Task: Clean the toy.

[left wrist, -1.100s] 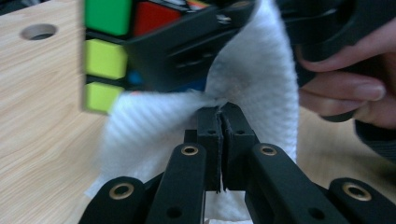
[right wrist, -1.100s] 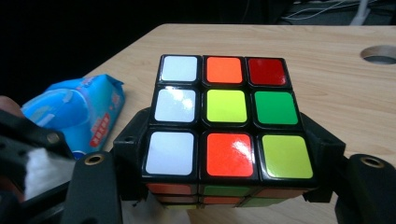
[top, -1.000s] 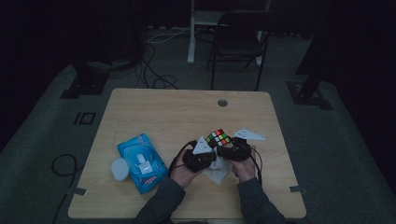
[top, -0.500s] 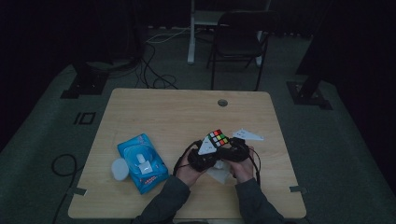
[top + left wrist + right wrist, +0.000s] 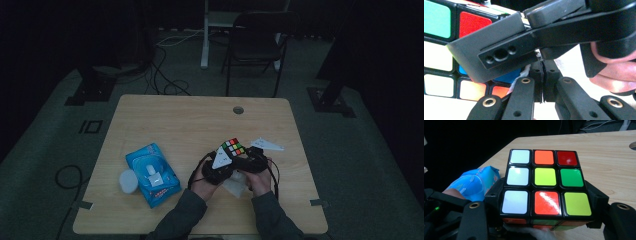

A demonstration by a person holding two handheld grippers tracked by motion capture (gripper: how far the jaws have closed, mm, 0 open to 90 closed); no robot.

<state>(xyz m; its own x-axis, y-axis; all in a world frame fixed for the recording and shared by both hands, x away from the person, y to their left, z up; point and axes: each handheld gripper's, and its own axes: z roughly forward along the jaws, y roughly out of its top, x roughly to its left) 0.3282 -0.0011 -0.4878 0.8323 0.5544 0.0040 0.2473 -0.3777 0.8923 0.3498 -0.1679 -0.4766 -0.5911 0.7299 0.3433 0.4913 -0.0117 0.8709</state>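
Both hands drew nearer me. Right gripper (image 5: pixel 544 220): clamps Rubik's cube (image 5: pixel 545 185), steadying it. Left gripper (image 5: pixel 542 85): jaws closed, apparently pinching white wipe (image 5: pixel 524 73) beneath cube for cleaning.

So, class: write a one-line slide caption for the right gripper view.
The right gripper's jaws clamp a scrambled puzzle cube above the wooden table, blue wipes pack behind.

The cube (image 5: pixel 545 183) showed white, orange, red, yellow-green and green stickers in a black grid. A blue packet (image 5: pixel 151 174) with a white label lay on the pale wood-grain table (image 5: pixel 170 120).
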